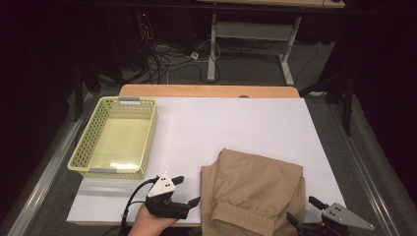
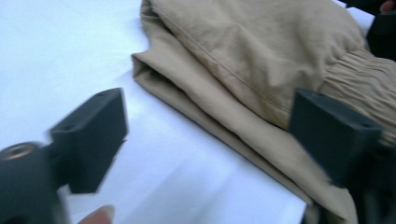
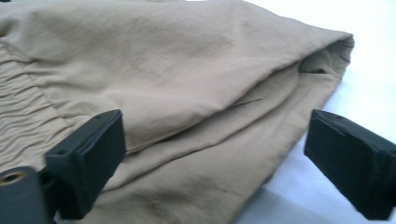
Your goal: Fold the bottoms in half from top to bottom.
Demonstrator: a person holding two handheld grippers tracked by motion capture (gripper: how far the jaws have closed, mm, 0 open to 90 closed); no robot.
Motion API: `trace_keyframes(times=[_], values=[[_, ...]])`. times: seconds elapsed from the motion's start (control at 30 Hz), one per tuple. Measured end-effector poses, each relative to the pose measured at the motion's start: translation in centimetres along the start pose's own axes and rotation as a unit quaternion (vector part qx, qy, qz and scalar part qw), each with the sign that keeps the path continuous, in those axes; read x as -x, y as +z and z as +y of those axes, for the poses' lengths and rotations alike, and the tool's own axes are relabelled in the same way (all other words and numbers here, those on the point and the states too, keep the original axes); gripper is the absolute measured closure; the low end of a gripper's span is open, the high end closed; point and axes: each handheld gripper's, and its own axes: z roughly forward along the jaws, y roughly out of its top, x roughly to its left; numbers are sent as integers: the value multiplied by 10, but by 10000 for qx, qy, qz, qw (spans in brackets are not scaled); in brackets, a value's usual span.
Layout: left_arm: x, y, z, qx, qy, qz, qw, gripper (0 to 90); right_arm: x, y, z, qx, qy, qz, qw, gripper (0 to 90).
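Note:
Folded tan trousers (image 1: 253, 189) with a gathered elastic waistband lie at the front of the white table (image 1: 236, 125), waistband toward the person. My left gripper (image 1: 188, 191) is open just left of the trousers' left edge, held by a hand, nothing between its jaws. My right gripper (image 1: 302, 210) is open at the trousers' front right corner, jaws apart with nothing pinched. In the left gripper view the folded edge of the trousers (image 2: 224, 88) lies ahead of the open left gripper (image 2: 210, 126). In the right gripper view the layered cloth of the trousers (image 3: 187, 93) lies ahead of the wide right gripper (image 3: 215, 154).
A pale yellow perforated basket (image 1: 115, 137), nothing visible inside, stands at the table's left side. The table's wooden far edge (image 1: 209, 91) shows beyond the white sheet. Cables and desk legs (image 1: 214, 49) lie on the floor behind.

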Motion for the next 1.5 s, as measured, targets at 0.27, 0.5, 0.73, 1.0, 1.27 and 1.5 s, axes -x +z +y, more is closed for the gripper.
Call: trace_keyframes(times=[0.27, 0.5, 0.73, 1.0, 1.27, 1.5], values=[[-1, 5, 5, -33, -202, -76, 9998, 0, -1, 1, 0, -22, -7, -101, 9999, 5], [1, 23, 35, -355, 93, 23, 9993, 0, -2, -2, 1, 9, -44, -98, 9999, 5], [-14, 56, 57, -258, -113, 78, 9996, 88, -2, 0, 0, -29, -58, -55, 10000, 7], [-21, 96, 77, -551, -8, 332, 9979, 151, -1, 1, -2, -58, -57, -53, 10000, 15], [-34, 128, 84, -1006, -327, 459, 9933, 181, -2, 6, -6, -176, -61, -52, 9998, 16], [-27, 135, 78, -1235, 23, 710, 9898, 266, 0, 6, -6, -192, -36, -111, 9997, 23]])
